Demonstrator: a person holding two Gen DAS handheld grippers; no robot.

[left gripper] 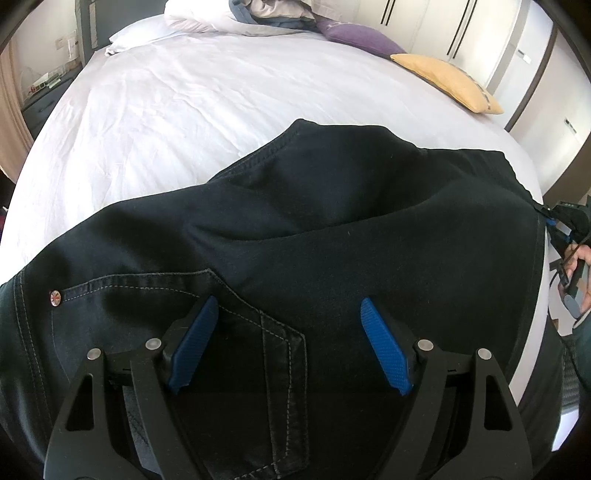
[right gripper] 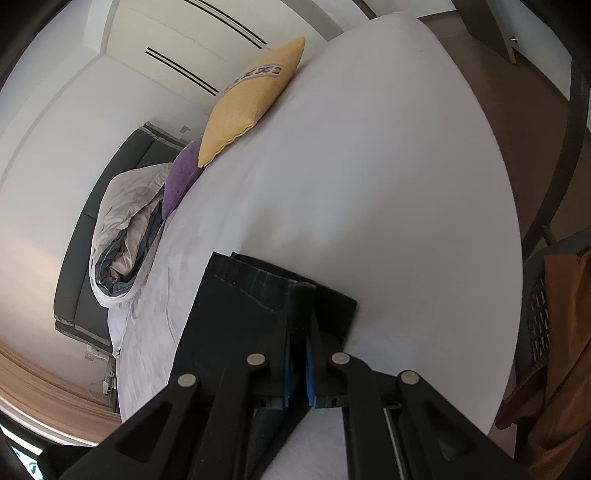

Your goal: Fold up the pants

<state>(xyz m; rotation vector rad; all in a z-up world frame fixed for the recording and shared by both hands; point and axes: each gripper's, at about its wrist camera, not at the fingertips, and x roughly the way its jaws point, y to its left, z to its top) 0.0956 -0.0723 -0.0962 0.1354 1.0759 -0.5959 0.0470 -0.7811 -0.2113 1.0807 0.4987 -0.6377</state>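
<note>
Dark navy pants (left gripper: 332,221) lie across the near part of the white bed (left gripper: 166,110), back pocket and a small rivet toward the lower left. My left gripper (left gripper: 289,301) stands open just above the pocket area, blue pads wide apart with only flat cloth beneath. In the right wrist view my right gripper (right gripper: 300,325) is shut on the hem end of the pants (right gripper: 236,314), which rests on the sheet (right gripper: 369,184). The left wrist view has that gripper (left gripper: 546,214) at the pants' far right corner, with a person's hand (left gripper: 580,266) behind it.
A yellow cushion (left gripper: 450,81) and a purple cushion (left gripper: 358,37) lie along the bed's far right side. A bundled duvet (left gripper: 240,14) sits by the headboard. White wardrobe doors (left gripper: 517,55) stand beyond. A dark chair with a brown garment (right gripper: 561,332) is beside the bed.
</note>
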